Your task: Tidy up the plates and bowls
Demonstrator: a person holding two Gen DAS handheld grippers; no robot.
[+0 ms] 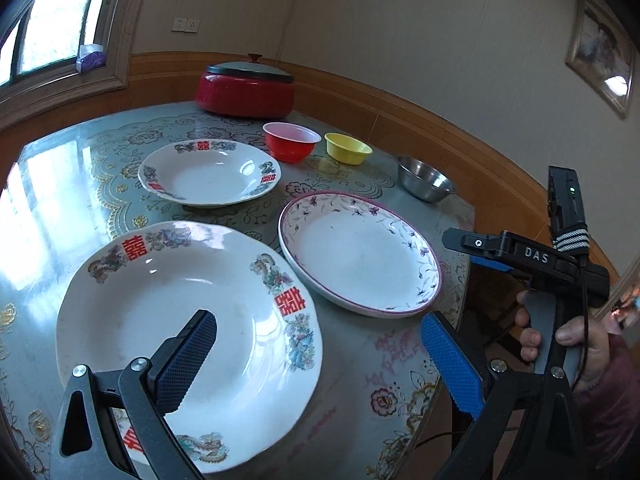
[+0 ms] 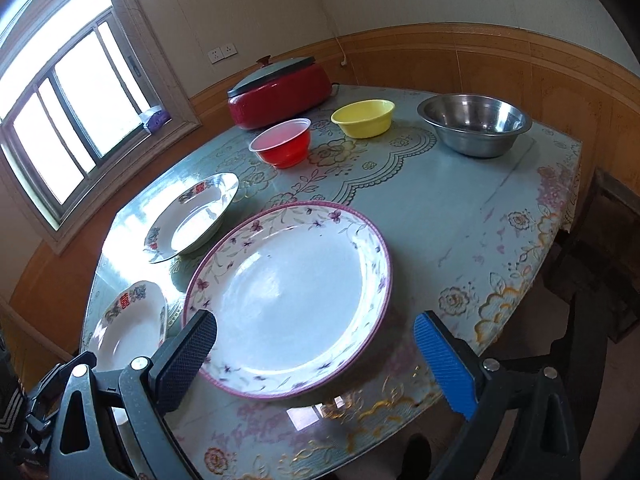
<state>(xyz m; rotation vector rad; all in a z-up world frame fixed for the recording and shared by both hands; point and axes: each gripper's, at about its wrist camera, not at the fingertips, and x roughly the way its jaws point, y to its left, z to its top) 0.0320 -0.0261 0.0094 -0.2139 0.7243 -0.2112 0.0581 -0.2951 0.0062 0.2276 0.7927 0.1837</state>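
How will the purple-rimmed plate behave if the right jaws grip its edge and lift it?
The purple-rimmed plate looks like glazed ceramic, so probably stiff, rather heavy and breakable. Its shiny surface may slip between the pads, and a grip at the rim alone would likely let it tilt. The table also looks glossy, so a push may slide it easily.
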